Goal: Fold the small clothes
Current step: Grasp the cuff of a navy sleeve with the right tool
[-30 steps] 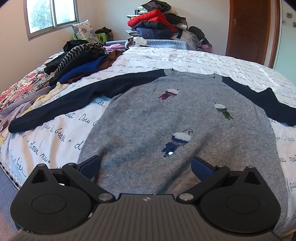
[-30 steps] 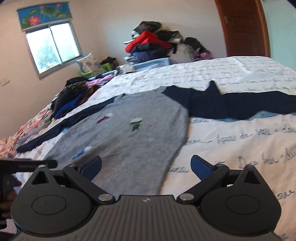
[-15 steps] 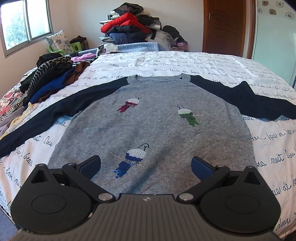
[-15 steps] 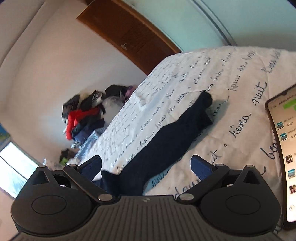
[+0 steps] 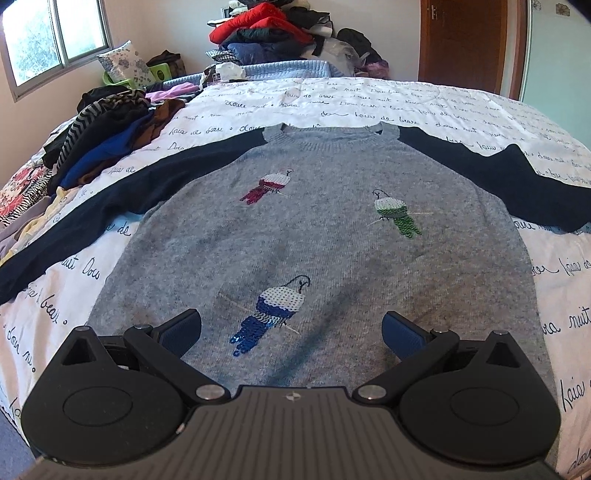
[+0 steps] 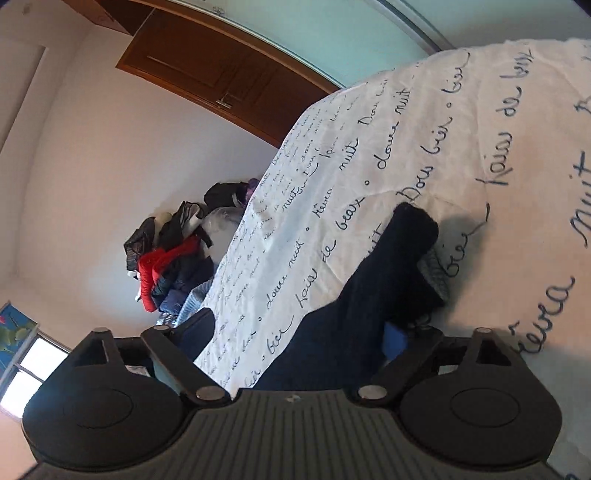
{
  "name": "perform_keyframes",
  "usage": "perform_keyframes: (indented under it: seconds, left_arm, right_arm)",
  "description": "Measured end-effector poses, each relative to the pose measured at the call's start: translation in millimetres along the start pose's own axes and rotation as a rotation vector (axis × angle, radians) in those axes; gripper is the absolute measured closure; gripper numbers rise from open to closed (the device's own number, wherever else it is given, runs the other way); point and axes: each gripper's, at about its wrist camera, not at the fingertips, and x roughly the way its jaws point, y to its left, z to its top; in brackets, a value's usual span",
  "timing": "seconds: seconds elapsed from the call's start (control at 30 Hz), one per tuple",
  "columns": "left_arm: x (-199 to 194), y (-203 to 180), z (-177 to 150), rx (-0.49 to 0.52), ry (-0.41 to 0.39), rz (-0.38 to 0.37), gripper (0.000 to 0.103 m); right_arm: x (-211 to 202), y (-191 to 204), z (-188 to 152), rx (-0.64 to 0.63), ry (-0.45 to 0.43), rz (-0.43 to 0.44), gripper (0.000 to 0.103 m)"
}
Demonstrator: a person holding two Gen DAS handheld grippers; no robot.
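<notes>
A grey sweater with navy sleeves and three sequin birds lies flat, face up, on the white bedspread. My left gripper is open and empty, above the sweater's hem near the blue bird. The left sleeve stretches out to the left. In the right wrist view the navy right sleeve with its grey cuff lies between the jaws of my right gripper. The jaws stand wide apart and the view is tilted hard.
A heap of dark and striped clothes lies at the bed's left side. A tall pile of clothes stands beyond the bed's far end. A brown door is at the back right.
The left gripper has swung to face the sweater squarely and moved closer. The right gripper has swung right, tilted sideways and come down around the sleeve end; the phone has left its view.
</notes>
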Motion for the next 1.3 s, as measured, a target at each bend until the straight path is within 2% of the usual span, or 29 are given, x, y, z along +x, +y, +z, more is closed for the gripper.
perform_keyframes:
  seconds: [0.03, 0.07, 0.13, 0.2, 0.3, 0.4, 0.47, 0.5, 0.6, 0.63, 0.7, 0.77, 0.8, 0.83, 0.87, 1.0, 1.07, 1.1, 1.13, 1.2, 1.3]
  left_arm:
    - [2, 0, 0, -0.001, 0.006, 0.000, 0.000]
    - [3, -1, 0, 0.000, 0.010, -0.001, 0.000]
    - [5, -2, 0, 0.005, 0.015, 0.000, 0.000]
    - [7, -3, 1, 0.012, 0.015, 0.003, 0.000]
    - [8, -4, 2, 0.016, 0.015, 0.006, 0.000]
    - [10, -3, 3, 0.004, 0.020, 0.007, 0.000]
    - [12, -1, 4, -0.007, 0.023, 0.004, 0.000]
    - [12, -1, 4, -0.010, 0.025, 0.002, 0.000]
    - [15, 0, 4, -0.005, 0.032, 0.000, 0.000]
    - [16, 0, 4, -0.003, 0.032, 0.002, 0.000]
    - [16, 1, 5, -0.002, 0.030, 0.005, 0.000]
    - [15, 2, 6, -0.010, 0.028, 0.003, 0.000]
    - [15, 3, 6, -0.013, 0.027, 0.002, 0.000]
    - [15, 4, 7, -0.016, 0.026, 0.003, 0.000]
    - [15, 4, 7, -0.018, 0.027, 0.006, 0.000]
    - [17, 6, 6, -0.026, 0.033, 0.009, 0.000]
    - [16, 8, 6, -0.024, 0.031, 0.013, 0.000]
    - [15, 9, 6, -0.023, 0.027, 0.016, 0.000]
    - [15, 10, 7, -0.024, 0.023, 0.020, 0.000]
    - [14, 15, 9, -0.036, 0.014, 0.031, 0.000]
    - [18, 20, 14, -0.050, 0.006, 0.055, 0.000]
  right_arm:
    - [4, -1, 1, 0.007, 0.006, -0.014, 0.041]
    - [7, -3, 2, 0.016, 0.010, -0.027, 0.048]
    - [10, -7, 2, 0.020, 0.012, -0.064, 0.076]
    - [15, -7, 4, 0.006, 0.012, -0.099, 0.093]
    - [7, 8, 8, -0.072, -0.025, -0.068, 0.097]
    - [-23, 43, 6, -0.259, -0.166, 0.065, 0.097]
    - [-40, 53, 1, -0.345, -0.230, 0.083, 0.098]
    - [-41, 53, 0, -0.345, -0.223, 0.028, 0.098]
    - [-19, 32, 1, -0.272, -0.087, -0.212, 0.097]
    - [-12, 22, 2, -0.241, -0.045, -0.265, 0.097]
    - [-8, 7, 2, -0.170, -0.027, -0.298, 0.092]
    - [-6, -4, 4, -0.093, -0.030, -0.268, 0.071]
    - [-6, -8, 4, -0.064, -0.040, -0.232, 0.042]
    - [-5, -10, 4, -0.048, -0.053, -0.187, 0.022]
    - [-4, -8, 5, -0.042, -0.065, -0.176, 0.019]
    - [8, -11, 6, -0.050, -0.136, -0.195, 0.019]
    - [8, -21, 9, 0.003, -0.173, -0.189, 0.026]
    - [10, -23, 11, 0.013, -0.181, -0.204, 0.043]
    - [13, -25, 13, 0.028, -0.175, -0.223, 0.067]
    - [15, -26, 16, 0.054, -0.154, -0.235, 0.092]
    - [9, -5, 14, -0.053, -0.179, -0.226, 0.093]
